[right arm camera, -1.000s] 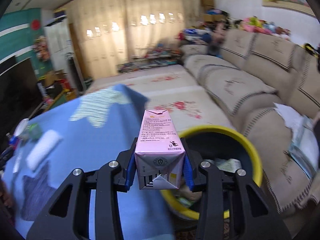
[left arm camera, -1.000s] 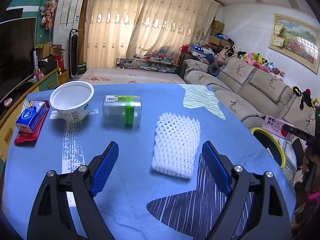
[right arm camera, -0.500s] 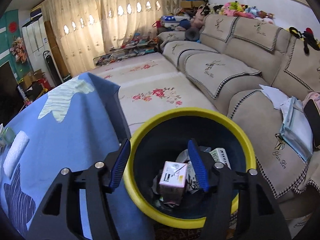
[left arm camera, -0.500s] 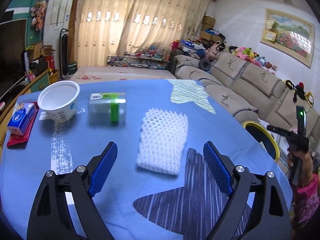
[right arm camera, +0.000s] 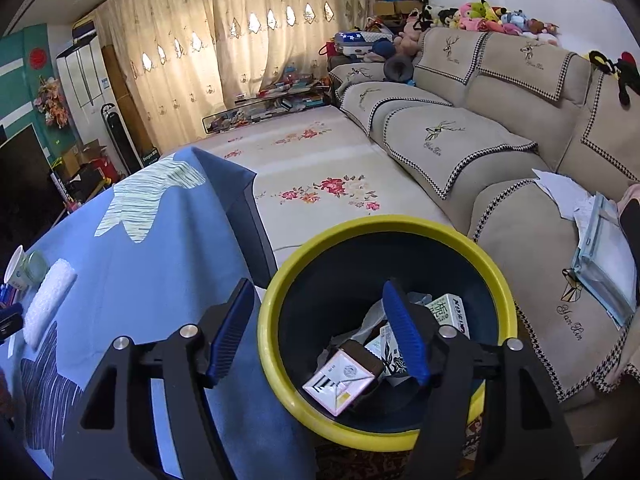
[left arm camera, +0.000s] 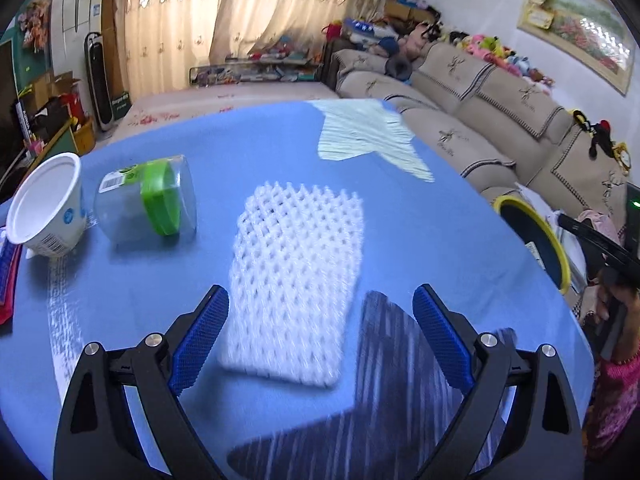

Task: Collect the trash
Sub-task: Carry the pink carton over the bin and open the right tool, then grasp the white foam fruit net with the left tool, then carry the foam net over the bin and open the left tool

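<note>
Left gripper (left arm camera: 320, 332) spread wide, blue ribbed pads empty, jaws just widened a little more, nothing pressed between them; poised low over the blue tablecloth (left arm camera: 440, 240). Straight ahead, between the lines of the two pads but just beyond the tips: white foam mesh fruit sleeve (left arm camera: 296, 280), flat on the cloth, near end closest to the left pad. Long axis running away from the gripper, nearly along its pointing line with a slight lean to the right at the far end, so the short width sits across the jaws and looks narrower than the gap. Judged next: advance forward and down along that axis, then close across the width.

Further off to the left: clear plastic jar with green band (left arm camera: 148, 200) on its side, and white paper cup (left arm camera: 44, 208) tipped beside it.

Right gripper (right arm camera: 316, 332) also empty, jaws just parted, hanging over the yellow-rimmed dark bin (right arm camera: 496, 272) beside the table; pink-and-white drink carton (right arm camera: 340, 376) lying inside among other scraps. Sleeve far off to that gripper's left, so left hand clearly the nearer one
</note>
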`<state>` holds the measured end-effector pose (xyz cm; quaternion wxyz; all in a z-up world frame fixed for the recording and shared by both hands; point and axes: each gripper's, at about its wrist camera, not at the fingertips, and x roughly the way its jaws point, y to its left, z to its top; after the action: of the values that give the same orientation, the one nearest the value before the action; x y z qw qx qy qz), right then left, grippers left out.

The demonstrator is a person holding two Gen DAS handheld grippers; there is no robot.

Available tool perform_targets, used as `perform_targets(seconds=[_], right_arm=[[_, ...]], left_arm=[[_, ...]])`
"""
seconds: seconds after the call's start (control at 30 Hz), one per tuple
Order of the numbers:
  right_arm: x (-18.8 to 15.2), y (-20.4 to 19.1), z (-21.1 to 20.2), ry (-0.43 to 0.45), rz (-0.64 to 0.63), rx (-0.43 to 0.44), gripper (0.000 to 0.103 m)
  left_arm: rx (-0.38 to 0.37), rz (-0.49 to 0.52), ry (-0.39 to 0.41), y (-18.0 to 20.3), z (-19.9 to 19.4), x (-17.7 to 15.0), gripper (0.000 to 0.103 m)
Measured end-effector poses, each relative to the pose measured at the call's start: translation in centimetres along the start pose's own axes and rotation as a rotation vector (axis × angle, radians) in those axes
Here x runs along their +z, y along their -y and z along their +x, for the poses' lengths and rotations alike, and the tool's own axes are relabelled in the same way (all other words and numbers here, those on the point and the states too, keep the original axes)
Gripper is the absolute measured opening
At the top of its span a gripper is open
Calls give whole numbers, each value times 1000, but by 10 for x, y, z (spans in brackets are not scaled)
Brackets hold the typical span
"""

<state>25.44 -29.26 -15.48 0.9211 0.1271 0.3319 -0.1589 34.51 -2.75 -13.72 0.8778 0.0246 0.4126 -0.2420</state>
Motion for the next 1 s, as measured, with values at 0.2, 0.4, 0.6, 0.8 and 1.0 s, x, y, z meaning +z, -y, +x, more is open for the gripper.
perform_targets(seconds=[0.2, 0.4, 0.6, 0.8, 1.0], right_arm=[[1, 6, -3, 0, 11, 11, 65], [0, 8, -2, 1, 16, 32, 66], [-3, 15, -2, -10, 33, 50, 66], [-6, 26, -13, 1, 40, 59, 66], [-12, 41, -30, 22, 46, 57, 66]], left_arm=[[43, -14, -45, -3, 25, 12, 92], [115, 31, -88, 11, 41, 13, 70], [124, 28, -96, 16, 39, 15, 30], [114, 81, -60, 47, 15, 17, 29], [30, 176, -42, 120, -7, 32, 29]])
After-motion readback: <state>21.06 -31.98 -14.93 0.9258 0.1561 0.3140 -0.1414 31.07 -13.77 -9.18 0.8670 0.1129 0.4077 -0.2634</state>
